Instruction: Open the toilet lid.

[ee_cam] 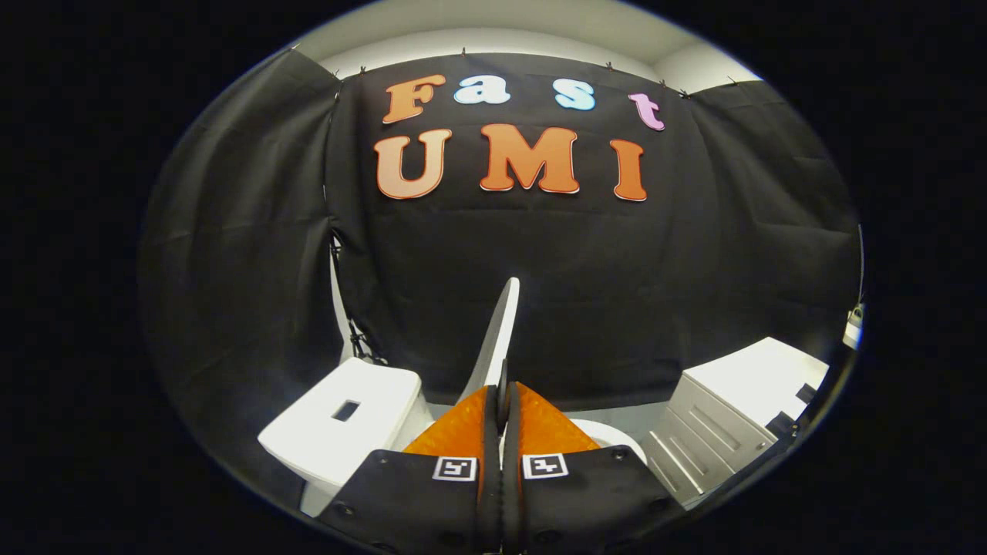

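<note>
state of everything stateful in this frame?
lid: raised, near upright, edge-on just beyond the tongs
tongs: closed together, tips at the lid's lower edge; grip on it not clear
tank: cover on
cabinet: drawers shut

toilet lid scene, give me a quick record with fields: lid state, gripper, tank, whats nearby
lid: toilet lid raised, standing near upright, seen edge-on
gripper: hand-held gripper fingers closed on the lid's lower edge, one on each side
tank: white toilet tank to the left of the lid, flush button on top
bowl: rim of the toilet bowl just right of the fingers
nearby: white cabinet with drawers on the right
</note>
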